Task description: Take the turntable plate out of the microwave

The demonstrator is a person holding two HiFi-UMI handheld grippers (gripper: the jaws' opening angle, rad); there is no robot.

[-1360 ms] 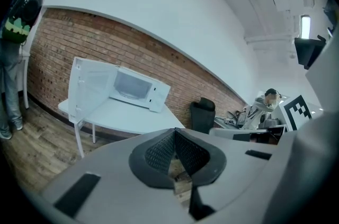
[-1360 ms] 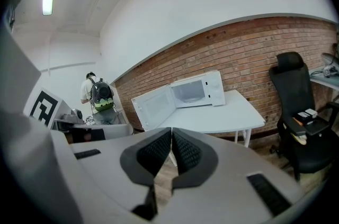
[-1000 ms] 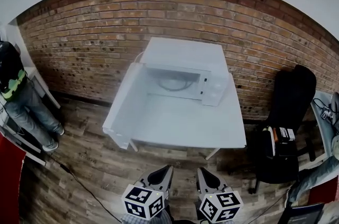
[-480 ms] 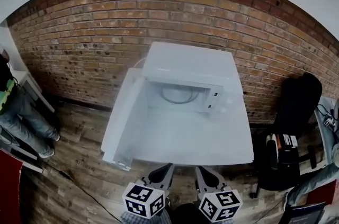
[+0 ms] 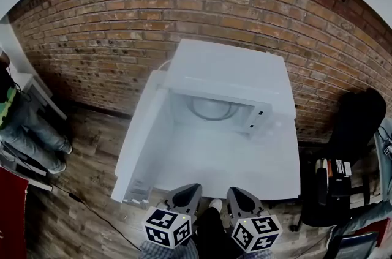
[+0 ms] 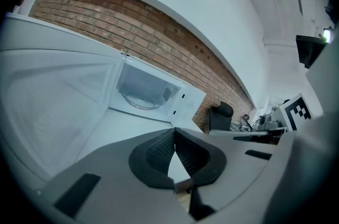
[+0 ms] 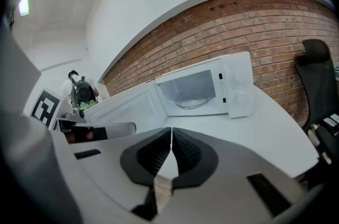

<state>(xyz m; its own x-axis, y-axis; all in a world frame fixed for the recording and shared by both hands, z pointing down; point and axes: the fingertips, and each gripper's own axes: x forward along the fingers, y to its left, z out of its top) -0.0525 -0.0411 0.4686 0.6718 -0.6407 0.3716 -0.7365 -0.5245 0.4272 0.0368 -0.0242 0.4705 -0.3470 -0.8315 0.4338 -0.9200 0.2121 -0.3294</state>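
Left gripper (image 5: 192, 188) and right gripper (image 5: 234, 190) have neared the table (image 5: 233, 161), fingers (image 6: 158, 152) together.

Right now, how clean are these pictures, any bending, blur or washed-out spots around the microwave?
Head view: fisheye bends the brick wall into an arc; the white microwave and table wash together. Left gripper view: dark corners, the left tool soft up close. Right gripper view: same vignette, turntable plate dim but visible.
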